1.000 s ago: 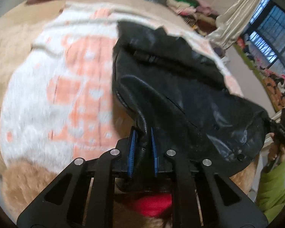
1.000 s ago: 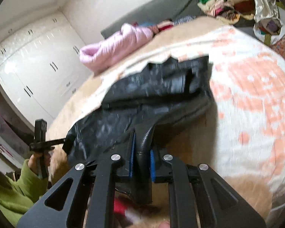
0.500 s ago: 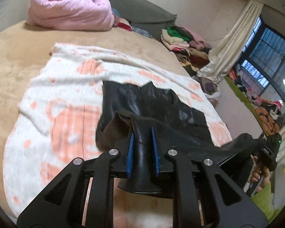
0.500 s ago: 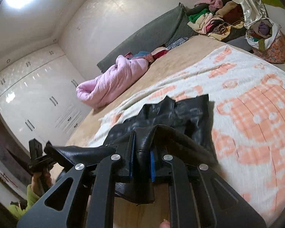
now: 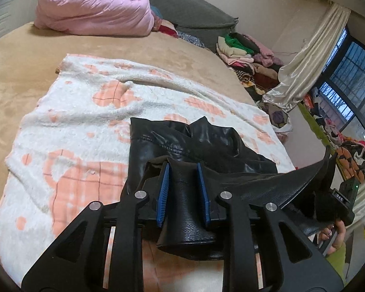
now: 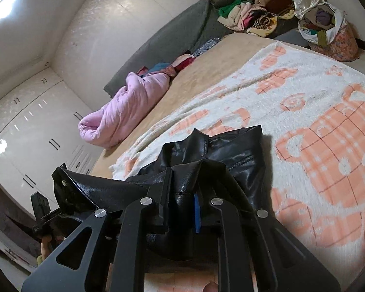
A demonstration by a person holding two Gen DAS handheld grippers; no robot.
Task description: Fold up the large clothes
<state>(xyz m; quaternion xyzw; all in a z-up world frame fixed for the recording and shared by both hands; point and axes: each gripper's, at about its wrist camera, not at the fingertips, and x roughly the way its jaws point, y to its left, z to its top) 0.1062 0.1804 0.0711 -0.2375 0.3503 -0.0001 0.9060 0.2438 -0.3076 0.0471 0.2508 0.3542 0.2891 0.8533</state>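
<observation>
While its far half is lying on the blanket, each gripper is pinching the slick, limp black leather garment's near edge, likely heavy.

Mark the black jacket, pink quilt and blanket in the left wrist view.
jacket (image 5: pixel 172 143): left wrist view, flat upper panel.
quilt (image 5: pixel 92 7): left wrist view, middle of the roll.
blanket (image 5: pixel 68 121): left wrist view, bare white part.

Both wrist views look down close over the same blanket.
</observation>
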